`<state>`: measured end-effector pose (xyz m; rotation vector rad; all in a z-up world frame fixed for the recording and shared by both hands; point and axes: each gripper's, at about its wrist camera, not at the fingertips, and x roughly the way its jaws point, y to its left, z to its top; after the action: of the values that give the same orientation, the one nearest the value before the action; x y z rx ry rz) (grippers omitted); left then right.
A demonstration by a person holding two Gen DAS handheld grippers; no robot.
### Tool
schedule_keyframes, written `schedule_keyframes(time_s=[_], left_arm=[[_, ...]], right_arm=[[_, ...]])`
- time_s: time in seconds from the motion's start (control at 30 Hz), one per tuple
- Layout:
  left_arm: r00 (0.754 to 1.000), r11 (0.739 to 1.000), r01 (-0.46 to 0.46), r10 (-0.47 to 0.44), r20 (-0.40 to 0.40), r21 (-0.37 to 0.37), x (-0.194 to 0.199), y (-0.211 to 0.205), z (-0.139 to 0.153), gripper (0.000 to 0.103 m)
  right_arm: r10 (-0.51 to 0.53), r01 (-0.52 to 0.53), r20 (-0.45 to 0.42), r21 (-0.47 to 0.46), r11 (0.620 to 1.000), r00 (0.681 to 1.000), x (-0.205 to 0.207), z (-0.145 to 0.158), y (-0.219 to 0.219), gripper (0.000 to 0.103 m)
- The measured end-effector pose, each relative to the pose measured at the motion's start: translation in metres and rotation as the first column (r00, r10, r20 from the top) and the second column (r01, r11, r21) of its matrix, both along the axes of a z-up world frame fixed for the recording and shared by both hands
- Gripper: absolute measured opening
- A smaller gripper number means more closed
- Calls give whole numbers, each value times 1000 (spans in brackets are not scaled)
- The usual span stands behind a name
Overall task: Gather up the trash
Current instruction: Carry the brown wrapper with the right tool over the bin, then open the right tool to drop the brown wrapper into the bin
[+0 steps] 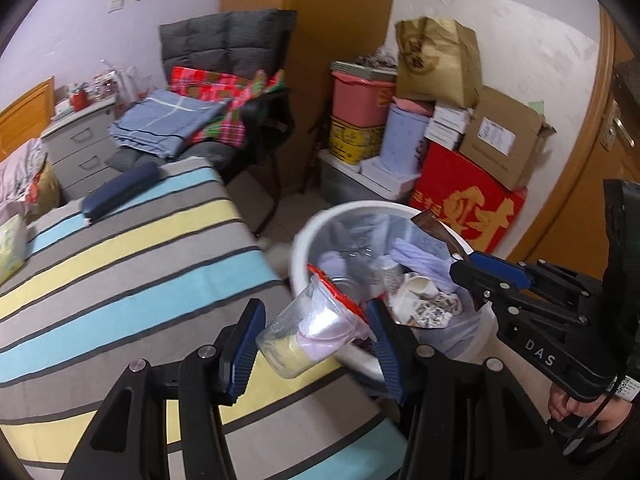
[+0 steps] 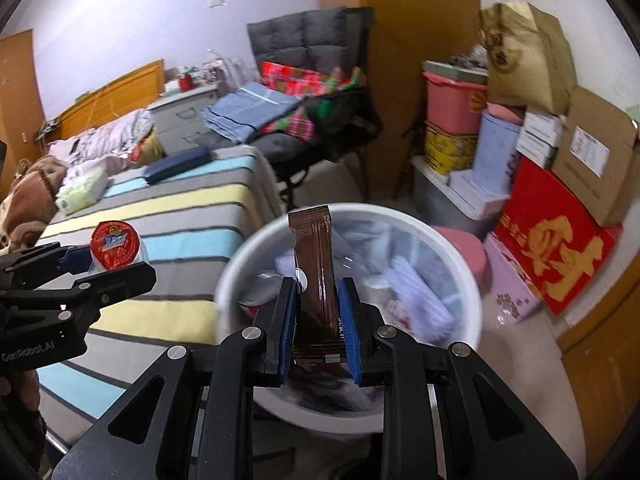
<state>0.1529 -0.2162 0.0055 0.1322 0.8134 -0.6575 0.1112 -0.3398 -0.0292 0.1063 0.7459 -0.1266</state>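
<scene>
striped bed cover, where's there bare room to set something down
Free: the broad striped bed cover between the navy flat case, the green-white tissue pack and the white round trash bin. Crowded: the bin itself, and the stacked boxes by the red printed carton.

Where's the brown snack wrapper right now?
In the right wrist view it stands centre frame, the brown wrapper clamped in the right gripper directly above the white trash bin, beside the striped bed.
</scene>
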Motion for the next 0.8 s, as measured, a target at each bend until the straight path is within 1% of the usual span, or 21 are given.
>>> schedule_keyframes(time_s=[0.27,0.47,0.57,0.6,0.63,0.7,0.73,0.77,0.8], left_arm=[[998,998,56,-56,-30,14,-1,-52,-20,53],[994,995,99,-98,-43,27,1,-77,-30,53],[995,995,95,-94,-45,31,2,-81,-34,54],[996,995,88,-87,-35,39,1,-82,-35,56],[997,996,80,-79,-20,50,1,-82,-35,64],[997,997,70,-70,-16,44,2,-80,-34,73],[997,997,71,-70,-21,34,2,-79,-34,74],[997,997,69,-68,-21,29,2,-78,-34,74],[998,998,63,-63,-20,28,2,-76,-33,75]], right_arm=[[-47,49,-54,28,998,997,-1,-19,-32,23],[-65,67,-79,26,997,995,-3,-26,-40,23],[-70,73,-86,25,997,994,-2,-29,-44,23],[-66,69,-88,30,997,994,-2,-30,-45,23],[-63,67,-87,34,997,994,-1,-31,-47,23],[-63,66,-91,32,997,994,-1,-33,-46,24],[-65,68,-91,26,997,994,-1,-33,-45,24],[-65,67,-92,23,997,994,0,-33,-45,27],[-65,67,-93,24,997,994,-1,-33,-45,36]])
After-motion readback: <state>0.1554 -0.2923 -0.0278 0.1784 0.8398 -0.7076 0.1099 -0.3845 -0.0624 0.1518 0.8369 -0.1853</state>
